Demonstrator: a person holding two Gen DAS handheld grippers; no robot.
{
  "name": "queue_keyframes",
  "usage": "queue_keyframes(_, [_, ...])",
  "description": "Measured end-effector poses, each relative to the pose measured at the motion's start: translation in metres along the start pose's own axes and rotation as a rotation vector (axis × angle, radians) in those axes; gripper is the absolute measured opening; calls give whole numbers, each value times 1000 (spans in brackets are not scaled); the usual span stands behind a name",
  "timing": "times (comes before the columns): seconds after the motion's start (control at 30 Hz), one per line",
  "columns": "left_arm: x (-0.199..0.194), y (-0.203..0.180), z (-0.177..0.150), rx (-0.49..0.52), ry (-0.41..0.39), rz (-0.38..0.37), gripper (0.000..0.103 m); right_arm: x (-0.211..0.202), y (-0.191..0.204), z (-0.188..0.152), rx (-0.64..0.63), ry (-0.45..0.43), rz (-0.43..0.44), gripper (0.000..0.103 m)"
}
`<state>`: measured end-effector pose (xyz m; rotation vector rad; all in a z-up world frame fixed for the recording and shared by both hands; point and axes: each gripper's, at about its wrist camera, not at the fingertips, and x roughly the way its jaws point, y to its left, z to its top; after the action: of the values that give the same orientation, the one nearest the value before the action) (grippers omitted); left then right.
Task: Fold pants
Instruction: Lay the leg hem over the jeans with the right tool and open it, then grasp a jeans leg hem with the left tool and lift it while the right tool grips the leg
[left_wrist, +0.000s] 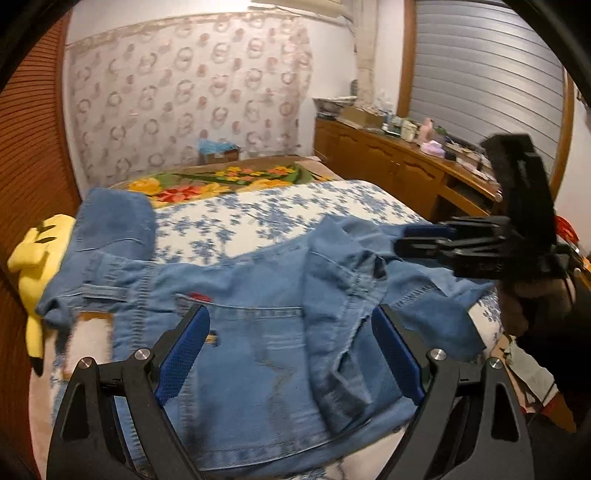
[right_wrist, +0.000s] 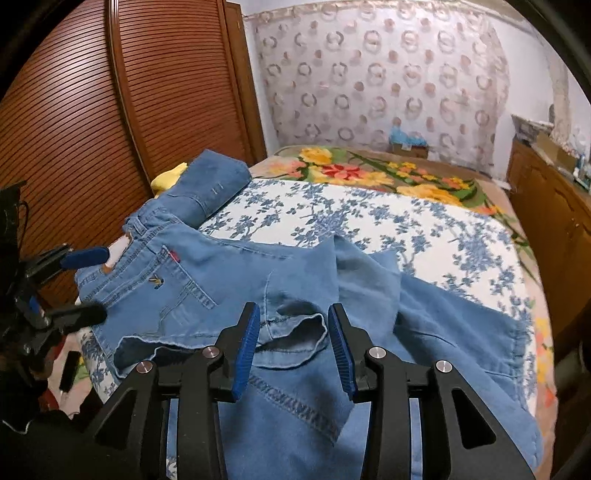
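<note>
The jeans (right_wrist: 207, 273) lie crumpled across the bed (right_wrist: 369, 221), long axis sideways. A hem fold sits between the half-open right hand-held gripper (right_wrist: 291, 347), seemingly ungripped; the left hand-held gripper (left_wrist: 291, 354) is held wide open, empty.

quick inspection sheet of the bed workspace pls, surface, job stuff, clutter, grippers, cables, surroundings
surface: bed with a blue floral sheet, a flowered blanket beyond it
job's things: jeans rumpled across the near edge, one leg folded back, hem open
clutter: yellow plush toy under the jeans' far end
grippers: left gripper open above the jeans; right gripper open over the hem, pads off the cloth
cables: nothing seen
surroundings: slatted wooden door, patterned curtain, cluttered wooden counter
</note>
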<state>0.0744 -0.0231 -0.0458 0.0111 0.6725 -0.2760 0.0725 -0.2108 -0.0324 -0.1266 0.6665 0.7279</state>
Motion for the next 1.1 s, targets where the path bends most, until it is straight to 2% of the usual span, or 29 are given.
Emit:
queue_keyframes(0.1, [12, -6, -7, 2, 43, -35, 90, 9, 0, 6, 8, 15, 28, 40])
queue_keyframes(0.2, [23, -14, -14, 8, 82, -65, 80, 24, 2, 10, -4, 46, 16, 40])
queue_keyframes(0.33, [37, -21, -24, 9, 129, -80, 72, 42, -1, 10, 7, 101, 7, 40])
queue_keyframes(0.4, [42, -22, -27, 11, 150, -81, 72, 50, -2, 9, 19, 120, 4, 40])
queue_keyframes(0.5, [48, -22, -30, 12, 172, -76, 58, 60, -6, 11, 29, 148, 18, 40])
queue_keyframes(0.57, [49, -21, -32, 12, 176, -72, 42, 57, -4, 11, 28, 147, 25, 39])
queue_keyframes(0.6, [49, -21, -32, 12, 173, -82, 37, 58, -5, 12, 28, 145, 30, 29])
queue_keyframes(0.63, [47, -21, -33, 12, 171, -93, 27, 58, -5, 13, 25, 145, 40, 16])
queue_keyframes(0.67, [44, -22, -33, 14, 169, -99, 20, 58, -5, 15, 20, 143, 55, 14])
queue_keyframes(0.73, [36, -22, -31, 22, 143, -101, 16, 59, -8, 19, 16, 118, 89, 9])
queue_keyframes(0.77, [31, -22, -29, 23, 127, -106, 12, 55, -9, 21, 15, 102, 110, 9])
queue_keyframes(0.9, [-2, -16, -18, 15, 52, -117, 10, 32, -5, 32, -2, 22, 141, 6])
queue_keyframes(1.1, [-41, 9, -7, 2, -31, -80, 8, -3, 9, 56, -27, -105, 177, 6])
